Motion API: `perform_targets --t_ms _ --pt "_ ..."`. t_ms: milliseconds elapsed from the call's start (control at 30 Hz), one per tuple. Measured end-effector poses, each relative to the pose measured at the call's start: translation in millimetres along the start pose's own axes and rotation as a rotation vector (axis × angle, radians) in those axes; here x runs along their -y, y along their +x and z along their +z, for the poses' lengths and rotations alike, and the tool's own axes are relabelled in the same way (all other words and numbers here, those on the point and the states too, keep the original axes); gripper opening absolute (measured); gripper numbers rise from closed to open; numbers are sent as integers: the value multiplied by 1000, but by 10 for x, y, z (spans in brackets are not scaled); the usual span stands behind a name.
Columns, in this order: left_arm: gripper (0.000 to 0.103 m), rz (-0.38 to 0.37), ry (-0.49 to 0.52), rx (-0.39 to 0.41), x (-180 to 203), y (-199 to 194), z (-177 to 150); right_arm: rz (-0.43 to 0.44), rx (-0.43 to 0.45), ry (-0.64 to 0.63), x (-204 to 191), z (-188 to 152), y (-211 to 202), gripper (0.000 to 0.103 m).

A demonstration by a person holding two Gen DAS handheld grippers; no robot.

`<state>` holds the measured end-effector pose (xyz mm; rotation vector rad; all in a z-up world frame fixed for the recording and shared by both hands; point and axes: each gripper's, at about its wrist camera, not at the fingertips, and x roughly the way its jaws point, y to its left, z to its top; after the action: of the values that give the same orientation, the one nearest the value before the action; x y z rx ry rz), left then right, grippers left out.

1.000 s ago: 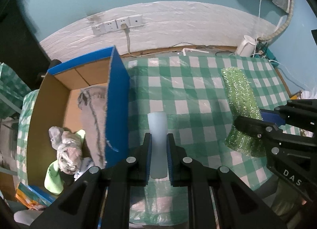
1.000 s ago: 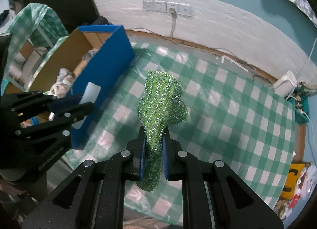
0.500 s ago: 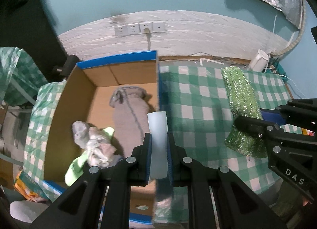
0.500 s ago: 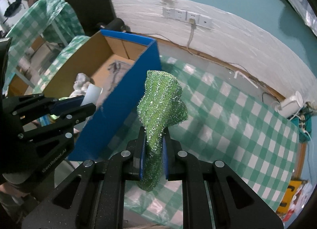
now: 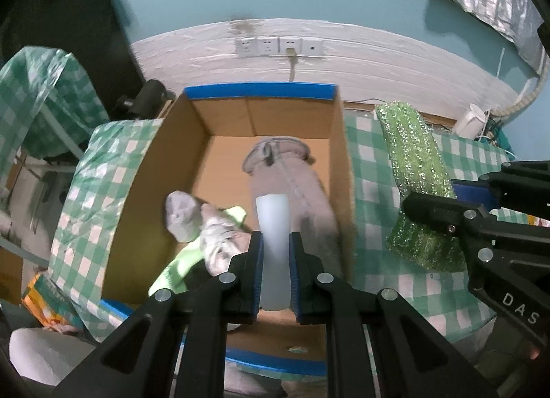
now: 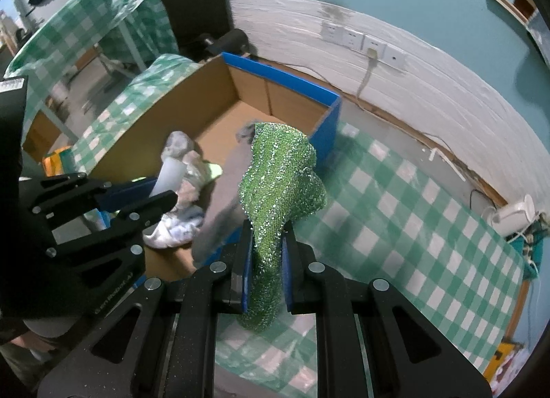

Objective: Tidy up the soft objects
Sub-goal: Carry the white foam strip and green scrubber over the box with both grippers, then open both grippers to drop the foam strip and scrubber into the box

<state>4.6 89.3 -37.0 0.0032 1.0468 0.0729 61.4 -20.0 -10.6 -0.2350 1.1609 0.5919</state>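
My left gripper (image 5: 274, 239) is shut on a pale white soft strip (image 5: 273, 222) and hangs over the open cardboard box (image 5: 227, 116) with blue outer walls. Inside the box lie a grey garment (image 5: 292, 174), a crumpled grey-white cloth (image 5: 202, 226) and a light green cloth (image 5: 178, 267). My right gripper (image 6: 264, 246) is shut on a sparkly green cloth (image 6: 282, 174), held above the box's right wall; that cloth (image 5: 412, 160) also shows at the right of the left wrist view. The left gripper (image 6: 137, 198) with its white strip (image 6: 168, 174) appears at the left of the right wrist view.
The box stands on a table with a green-and-white checked cover (image 6: 412, 219). A wall with a row of sockets (image 5: 278, 47) and a plugged cable runs behind. A white kettle (image 6: 515, 212) sits at the far right. Another checked-covered table (image 6: 103, 9) stands to the left.
Both grippers have moved left from above the table to above the box, each keeping its hold. The box interior now lies under the left gripper.
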Motion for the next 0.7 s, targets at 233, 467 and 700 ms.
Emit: perform_targets --t_ms 233,467,700 --pt "14 15 -56 -13 -291 50 -56 29 -5 -41 -254 142 106 13" --pt "14 25 -102 -48 -520 203 -115 69 -36 -72 -430 258 343 13" --pt "20 27 -137 -82 -632 361 -137 89 -55 -72 -477 321 549 14"
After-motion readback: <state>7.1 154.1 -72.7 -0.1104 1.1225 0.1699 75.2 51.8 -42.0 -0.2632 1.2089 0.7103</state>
